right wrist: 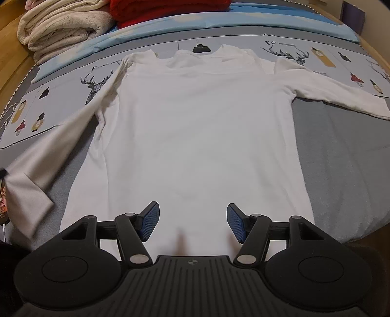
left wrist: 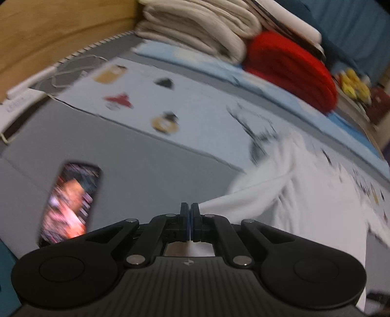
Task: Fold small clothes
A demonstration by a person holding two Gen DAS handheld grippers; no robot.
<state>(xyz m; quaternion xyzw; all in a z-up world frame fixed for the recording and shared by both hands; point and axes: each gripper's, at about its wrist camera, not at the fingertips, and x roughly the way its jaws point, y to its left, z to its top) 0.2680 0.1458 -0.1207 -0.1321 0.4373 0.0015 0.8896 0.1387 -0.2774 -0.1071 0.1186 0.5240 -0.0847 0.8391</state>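
Observation:
A white long-sleeved shirt point(right wrist: 199, 136) lies flat on the bed, collar at the far side. Its right sleeve point(right wrist: 341, 95) stretches out sideways on the cover. Its left sleeve point(right wrist: 48, 146) is lifted off the bed and pulled taut toward the left edge of the right wrist view. My left gripper point(left wrist: 190, 212) is shut on the end of that sleeve point(left wrist: 243, 200), which trails off to the right in a blurred view. Over the shirt's near hem my right gripper point(right wrist: 192, 209) stands open, with nothing pinched between its blue pads point(right wrist: 148, 219).
Folded cream blankets point(right wrist: 61, 26) and a red blanket point(right wrist: 165, 9) are stacked at the head of the bed. A lit phone point(left wrist: 70, 204) lies on the grey cover point(right wrist: 341, 158) to the left, with a white cable point(left wrist: 68, 70) near the wooden bed frame point(left wrist: 48, 31).

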